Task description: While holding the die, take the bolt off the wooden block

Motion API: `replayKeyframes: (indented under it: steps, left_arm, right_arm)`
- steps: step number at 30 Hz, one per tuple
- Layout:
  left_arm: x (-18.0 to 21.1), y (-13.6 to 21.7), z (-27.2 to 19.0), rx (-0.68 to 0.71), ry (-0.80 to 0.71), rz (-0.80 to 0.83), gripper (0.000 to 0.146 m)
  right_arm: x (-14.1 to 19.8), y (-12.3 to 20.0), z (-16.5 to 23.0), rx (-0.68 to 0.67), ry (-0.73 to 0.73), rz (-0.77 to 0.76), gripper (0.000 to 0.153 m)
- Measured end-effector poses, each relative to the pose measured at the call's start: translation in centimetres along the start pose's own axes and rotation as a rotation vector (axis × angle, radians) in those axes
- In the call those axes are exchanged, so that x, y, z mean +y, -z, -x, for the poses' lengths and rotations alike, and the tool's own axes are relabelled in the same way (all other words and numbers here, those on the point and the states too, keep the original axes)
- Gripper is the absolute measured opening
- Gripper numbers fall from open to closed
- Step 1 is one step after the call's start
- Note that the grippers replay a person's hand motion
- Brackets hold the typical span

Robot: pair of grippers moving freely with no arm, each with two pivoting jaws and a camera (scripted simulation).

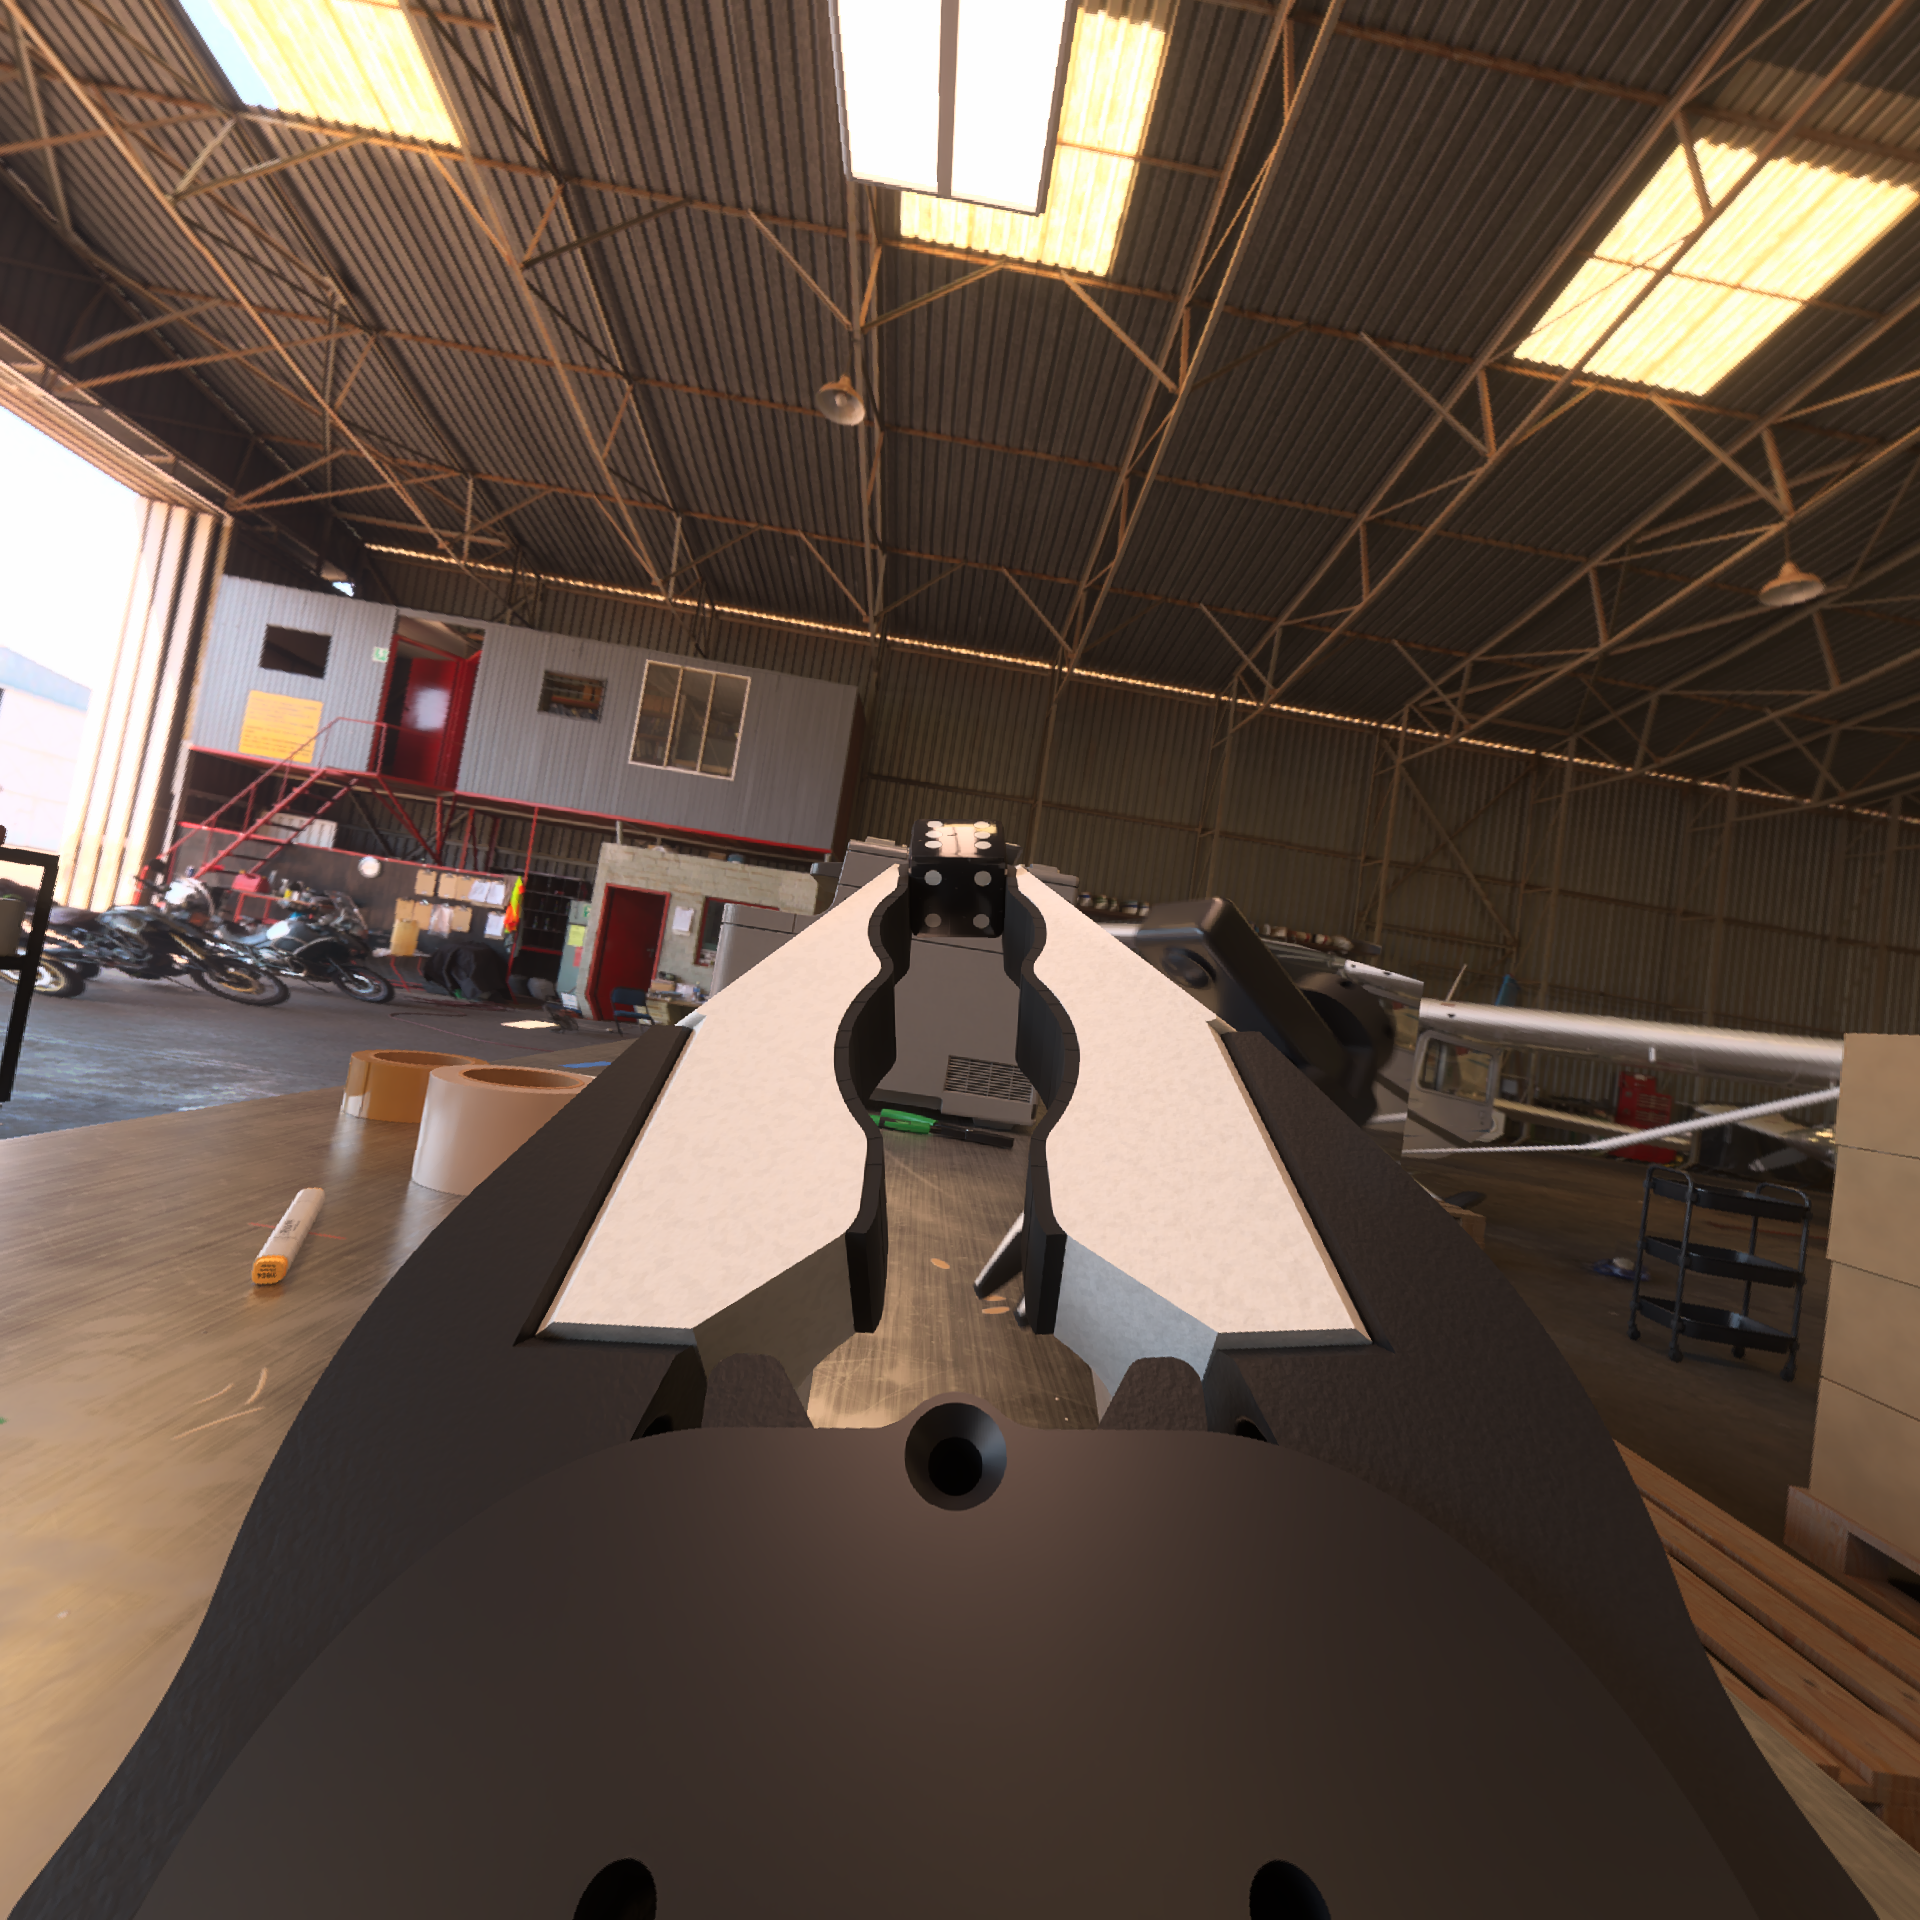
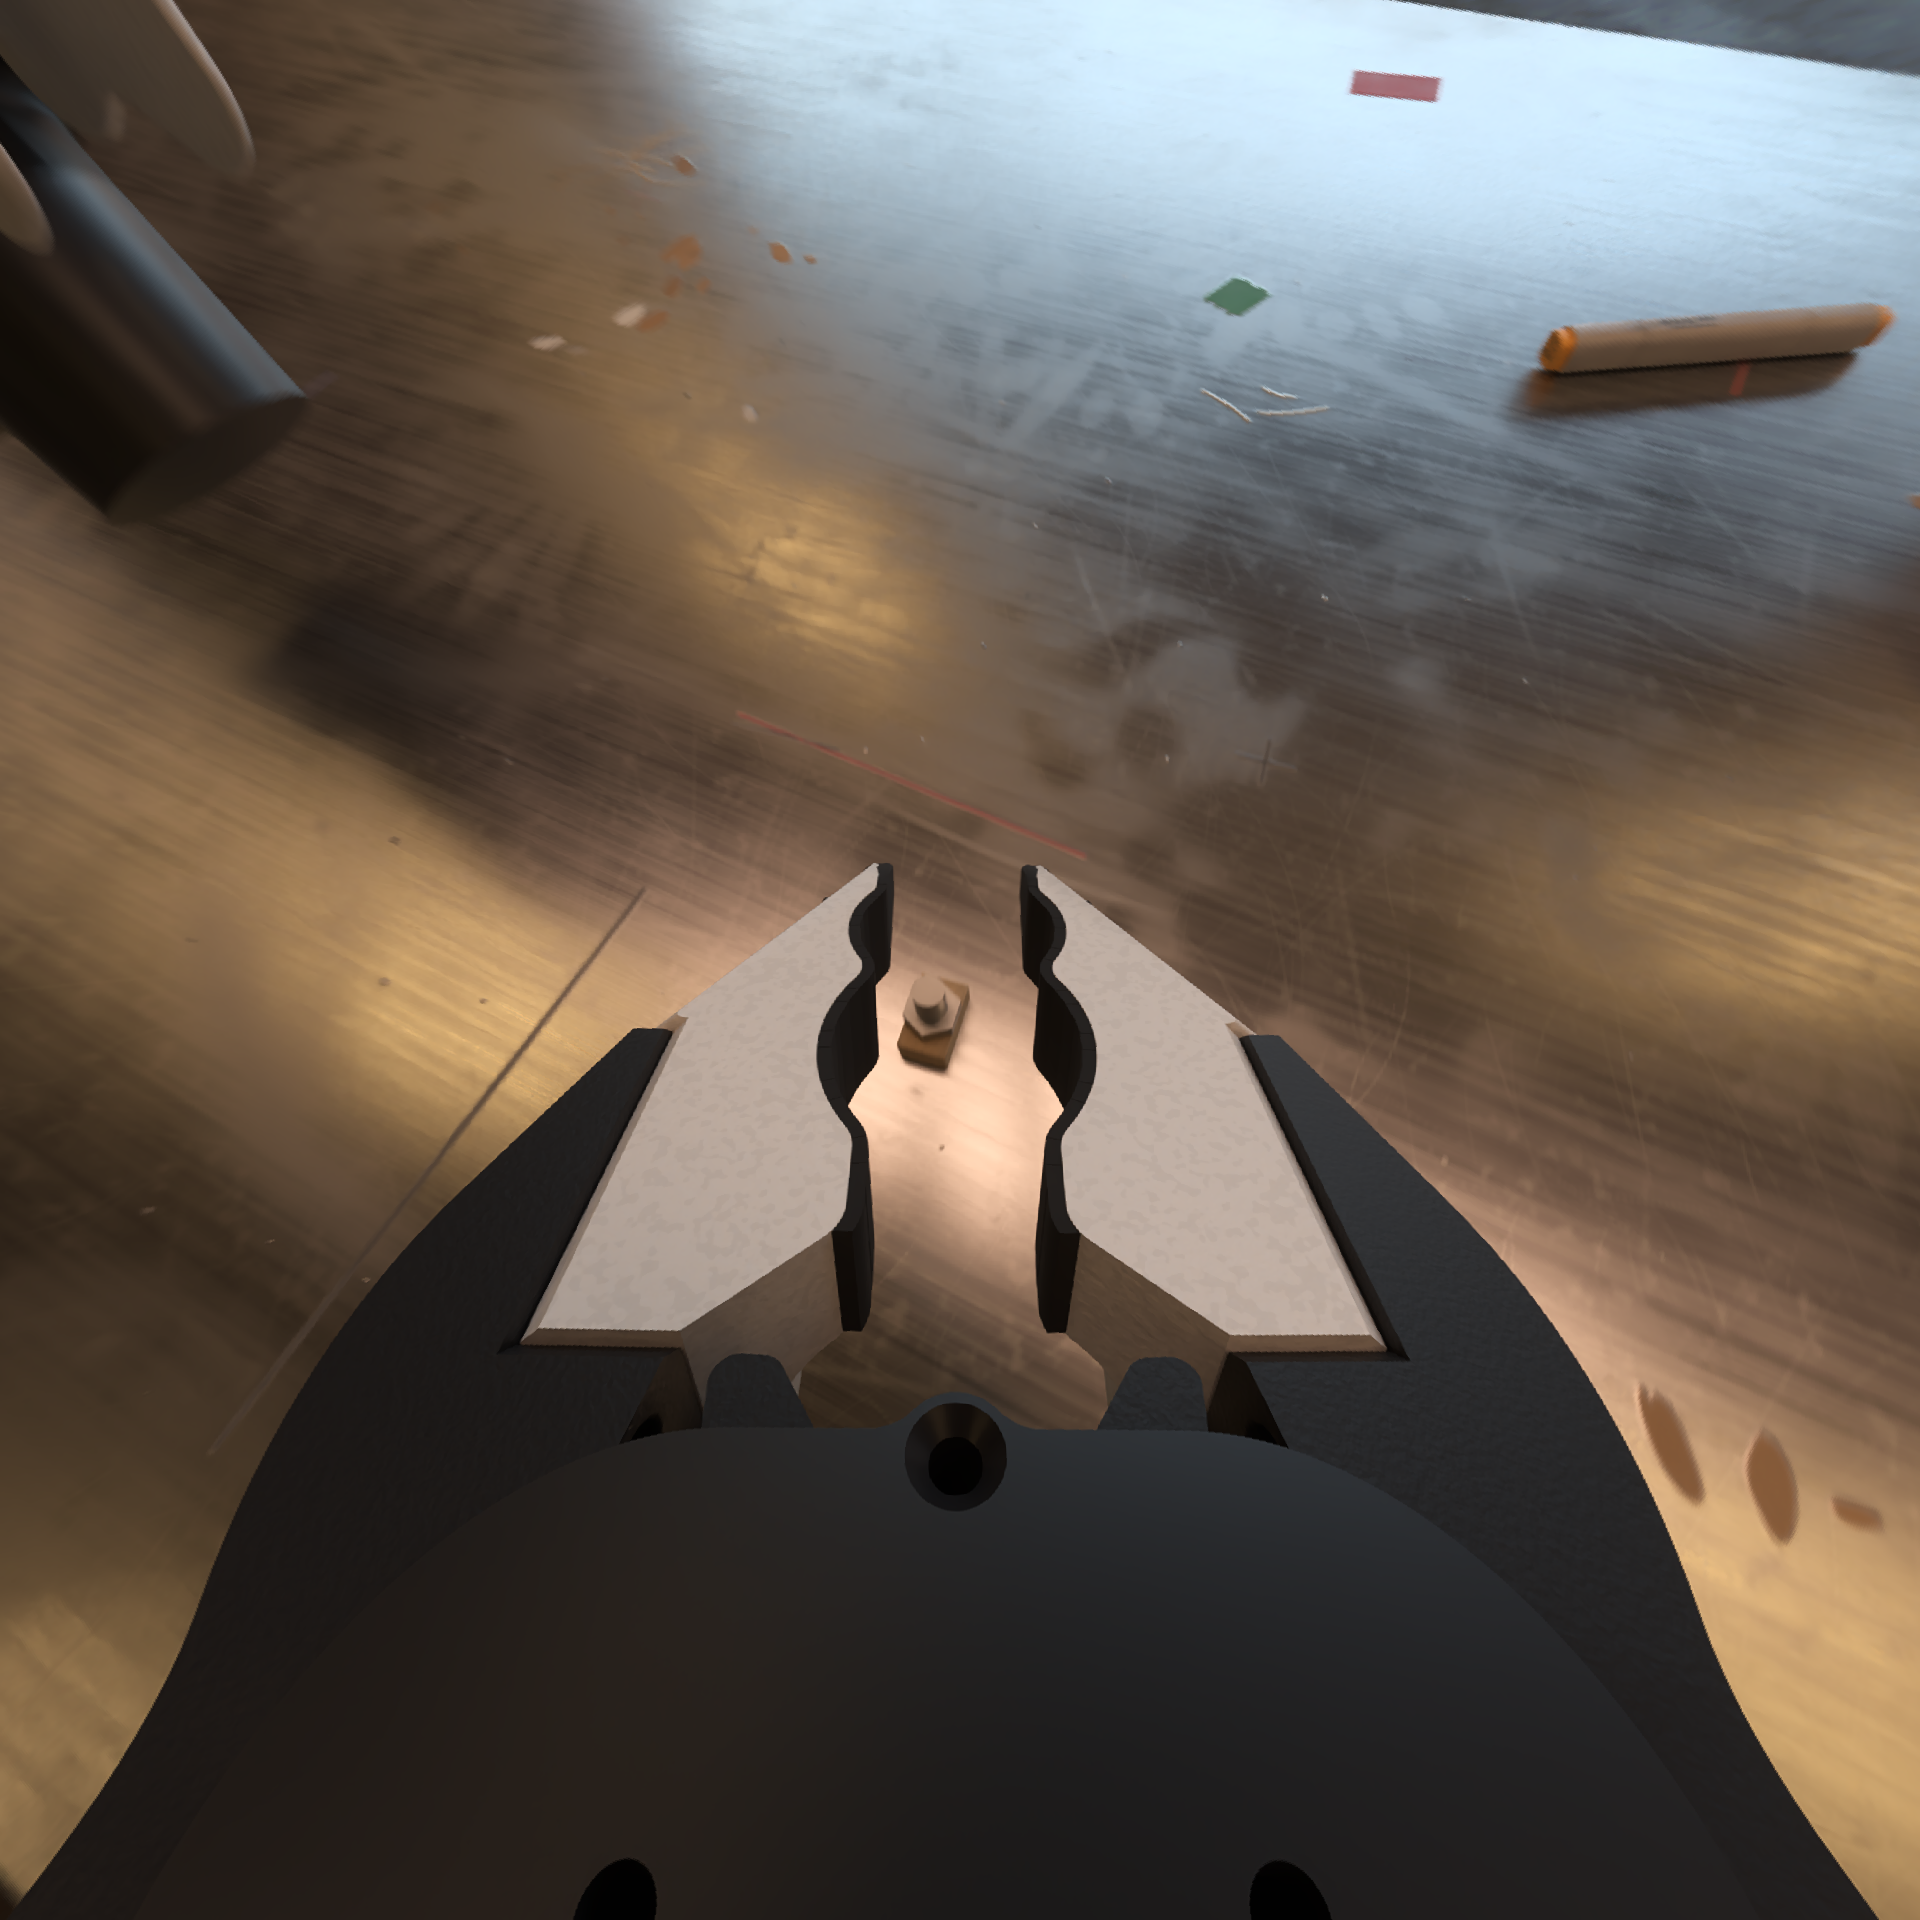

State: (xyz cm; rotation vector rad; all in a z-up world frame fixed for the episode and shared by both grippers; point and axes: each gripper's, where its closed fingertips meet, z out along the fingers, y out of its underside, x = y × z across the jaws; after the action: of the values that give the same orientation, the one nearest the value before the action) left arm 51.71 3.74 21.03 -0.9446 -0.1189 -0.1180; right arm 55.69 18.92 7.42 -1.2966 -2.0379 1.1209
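My left gripper [image 1: 956,883] is shut on a black die [image 1: 956,899] with white pips, held at the fingertips well above the table. My right gripper [image 2: 956,883] is open and empty, pointing down at the table from above. Below it, seen between the fingers, a small wooden block [image 2: 928,1042] lies on the table with a grey hex bolt [image 2: 928,1004] standing on it. The block sits nearer the left finger [image 2: 748,1101]. The left gripper's dark body [image 2: 114,343] shows at the top left of the right wrist view.
A worn wooden table [image 2: 1351,675] carries an orange-capped marker [image 2: 1714,338], also seen in the left wrist view [image 1: 289,1236]. Two tape rolls [image 1: 488,1122] stand at the left. The right gripper's dark body [image 1: 1278,987] shows to the right. Stacked boxes [image 1: 1870,1247] stand at the far right.
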Motion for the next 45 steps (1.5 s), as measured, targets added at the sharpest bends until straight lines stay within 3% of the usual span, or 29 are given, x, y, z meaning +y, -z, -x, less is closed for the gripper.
replayKeyframes:
  steps: [4, 8, 10, 15, 34, 41, 45]
  left_arm:
    - [0.1, 0.0, 0.1, -0.003, 0.006, 0.004, 0.016]
    - [0.3, -0.1, -0.1, 0.001, -0.009, 0.018, 0.016]
    - [0.4, -0.2, -0.1, -0.003, -0.019, 0.023, 0.016]
    - [0.6, -0.1, 0.1, -0.02, -0.034, 0.037, 0.016]
    - [1.0, -0.2, 0.1, -0.019, -0.026, 0.045, 0.016]
    - [1.4, -0.3, 0.6, -0.029, 0.023, 0.066, 0.016]
    - [1.2, -0.1, 1.4, -0.051, 0.069, 0.058, 0.016]
  right_arm:
    - [3.4, -0.9, 0.9, 0.055, -0.15, 0.166, 0.032]
    - [2.9, -1.0, 0.6, 0.177, -0.155, 0.151, 0.009]
    - [2.7, -1.1, 0.4, 0.212, -0.149, 0.168, 0.006]
    - [3.7, -1.7, 0.3, 0.198, -0.237, 0.256, 0.019]
    - [5.0, -2.6, 0.7, 0.181, -0.218, 0.361, 0.013]
    - [0.8, -1.2, -0.1, 0.09, -0.22, 0.141, 0.013]
    - [-3.2, 0.4, -1.1, -0.064, -0.399, -0.1, 0.013]
